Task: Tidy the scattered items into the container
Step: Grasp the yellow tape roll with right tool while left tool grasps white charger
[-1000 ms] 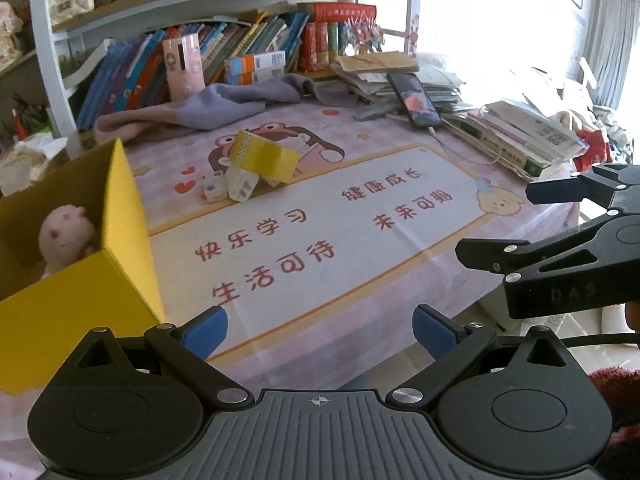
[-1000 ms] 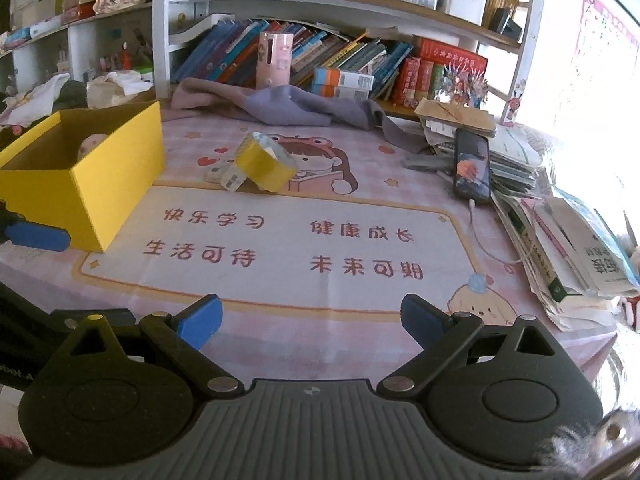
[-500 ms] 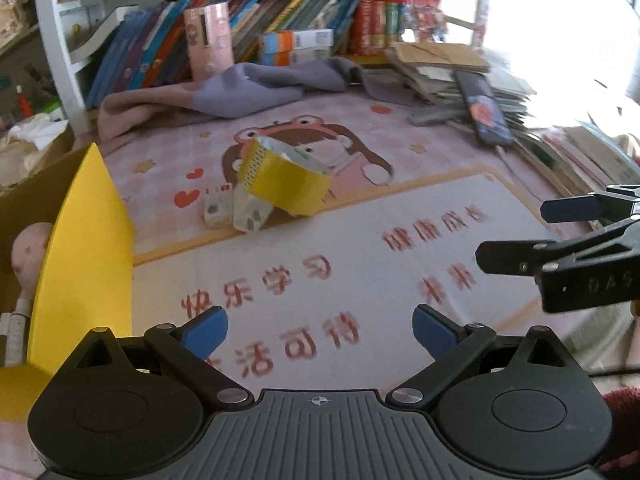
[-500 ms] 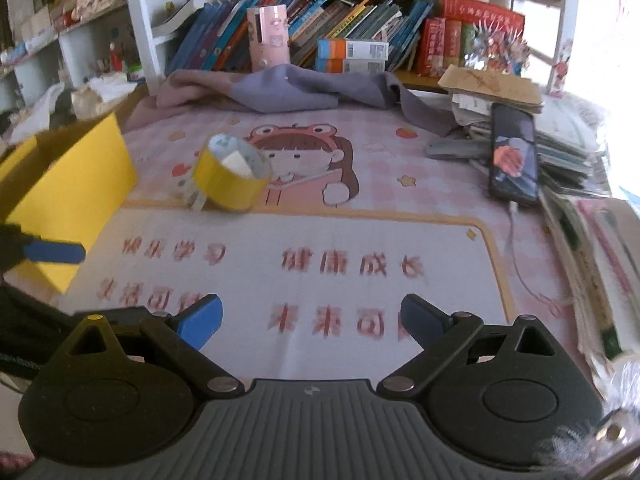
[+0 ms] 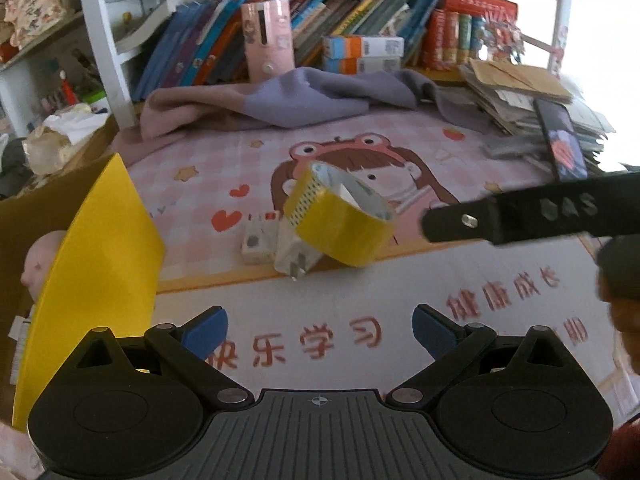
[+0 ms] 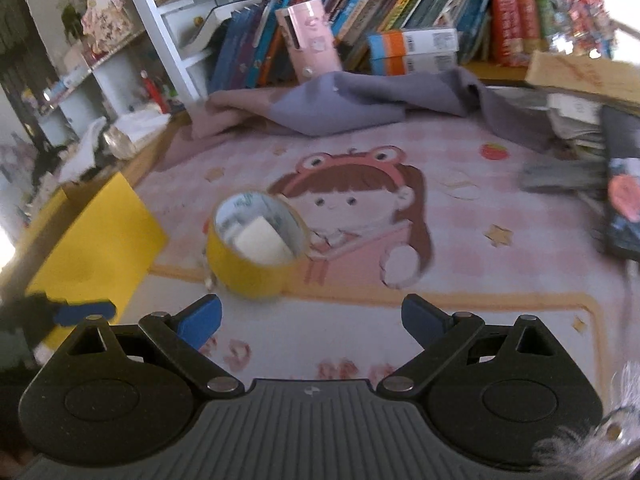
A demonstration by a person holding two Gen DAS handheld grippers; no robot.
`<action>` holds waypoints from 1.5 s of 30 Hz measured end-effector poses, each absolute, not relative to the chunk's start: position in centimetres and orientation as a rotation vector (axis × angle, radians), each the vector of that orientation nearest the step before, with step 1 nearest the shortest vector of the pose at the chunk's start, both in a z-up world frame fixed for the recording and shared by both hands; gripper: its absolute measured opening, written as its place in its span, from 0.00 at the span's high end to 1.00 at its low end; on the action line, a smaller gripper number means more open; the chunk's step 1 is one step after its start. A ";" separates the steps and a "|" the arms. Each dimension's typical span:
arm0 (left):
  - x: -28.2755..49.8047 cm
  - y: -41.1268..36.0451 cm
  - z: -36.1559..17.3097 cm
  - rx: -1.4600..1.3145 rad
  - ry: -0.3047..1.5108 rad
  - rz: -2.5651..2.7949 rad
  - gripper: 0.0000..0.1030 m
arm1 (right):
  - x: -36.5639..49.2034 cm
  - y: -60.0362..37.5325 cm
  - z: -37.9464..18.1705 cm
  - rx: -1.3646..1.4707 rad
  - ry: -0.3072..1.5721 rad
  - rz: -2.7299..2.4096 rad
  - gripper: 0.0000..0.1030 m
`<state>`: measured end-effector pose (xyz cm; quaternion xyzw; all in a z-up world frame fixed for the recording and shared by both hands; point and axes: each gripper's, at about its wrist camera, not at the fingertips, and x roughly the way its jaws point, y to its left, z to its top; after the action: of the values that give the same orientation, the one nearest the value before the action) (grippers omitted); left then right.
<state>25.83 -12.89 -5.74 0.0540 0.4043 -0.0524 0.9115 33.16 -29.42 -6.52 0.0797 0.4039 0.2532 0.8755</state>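
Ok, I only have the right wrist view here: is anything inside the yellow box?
Observer: Yes. The left wrist view shows a pink plush toy inside the yellow box.
Reviewer: What is the tape roll propped on?
Observer: The yellow tape roll leans tilted on a small white packet, with a white block beside it.
Reviewer: Is the right hand-held gripper touching the roll?
Observer: No. Seen from the left, one of the right hand-held gripper's fingers sits to the roll's right, apart from it.
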 end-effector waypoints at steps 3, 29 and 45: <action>26.3 -12.9 -5.4 0.122 0.815 -0.079 0.03 | 35.6 -28.5 -7.2 0.224 0.858 0.575 0.03; 32.1 -14.6 -7.4 0.186 0.864 -0.067 0.37 | 37.3 -32.7 -6.7 0.242 0.824 0.525 0.16; 35.9 -15.2 -10.5 0.132 0.937 -0.042 0.47 | 31.1 -35.5 -8.8 -0.164 0.867 0.410 0.16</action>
<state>35.95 -15.19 -10.54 0.0636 0.4510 -0.0203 0.8900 31.13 -35.54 -8.81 -0.0788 0.4167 0.1971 0.8839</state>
